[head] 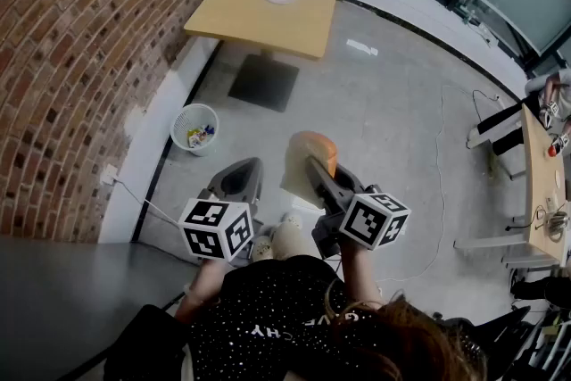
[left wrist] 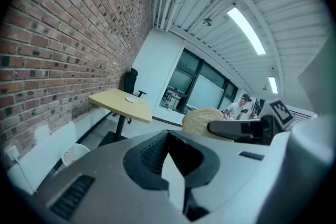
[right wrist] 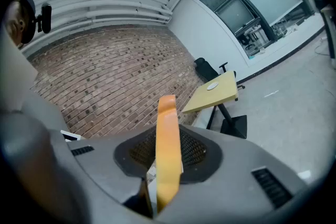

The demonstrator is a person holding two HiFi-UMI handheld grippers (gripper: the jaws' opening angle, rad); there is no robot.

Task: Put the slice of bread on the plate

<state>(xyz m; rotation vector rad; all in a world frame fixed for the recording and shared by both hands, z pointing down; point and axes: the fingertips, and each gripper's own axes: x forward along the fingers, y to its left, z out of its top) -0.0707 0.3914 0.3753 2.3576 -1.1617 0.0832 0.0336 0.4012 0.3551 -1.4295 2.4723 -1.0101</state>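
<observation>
We have the slice of bread (right wrist: 168, 131) pinched on edge between the jaws of the right gripper (right wrist: 167, 165). They stand narrowly apart, pressing its 2 faces, and its orange crust rises above their tips. The jaws of the left gripper (left wrist: 170, 162) are drawn together with nothing between them, and from there the bread shows just to their right. The plate (right wrist: 212, 86) lies on the yellow surface (right wrist: 223, 96), well ahead of both pairs of jaws and far from the bread.

Head view looks down; all views share the table (head: 254, 18).
</observation>
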